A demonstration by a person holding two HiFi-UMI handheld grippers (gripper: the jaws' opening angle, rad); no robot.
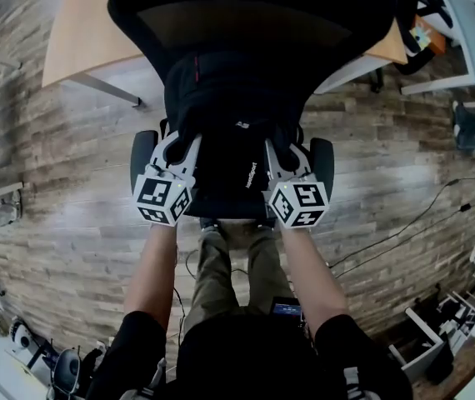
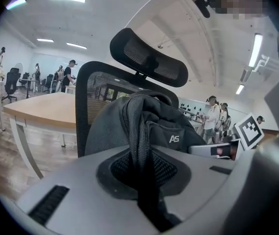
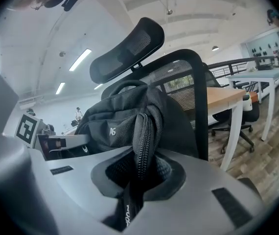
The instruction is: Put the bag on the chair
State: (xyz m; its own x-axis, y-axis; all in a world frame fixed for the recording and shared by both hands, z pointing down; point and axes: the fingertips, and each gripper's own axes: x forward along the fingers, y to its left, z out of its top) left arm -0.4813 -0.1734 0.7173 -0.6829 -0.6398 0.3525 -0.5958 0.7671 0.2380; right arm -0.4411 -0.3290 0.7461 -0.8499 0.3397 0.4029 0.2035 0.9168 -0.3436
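Observation:
A black backpack (image 1: 229, 132) rests upright on the seat of a black mesh office chair (image 1: 254, 15), leaning against its backrest. My left gripper (image 1: 179, 144) holds the bag's left side. In the left gripper view its jaws (image 2: 147, 190) are shut on a black fold of the bag (image 2: 164, 126), in front of the chair's headrest (image 2: 149, 58). At the bag's right side is my right gripper (image 1: 283, 152). The right gripper view shows its jaws (image 3: 132, 190) shut on a zippered fold of the bag (image 3: 120, 116), in front of the chair's backrest (image 3: 178, 77).
The chair's armrests (image 1: 142, 157) (image 1: 322, 161) flank both grippers. A wooden desk (image 1: 87, 32) stands just behind the chair on a plank floor. Cables (image 1: 421, 215) trail across the floor at the right. Other people (image 2: 213, 116) and desks are far back in the room.

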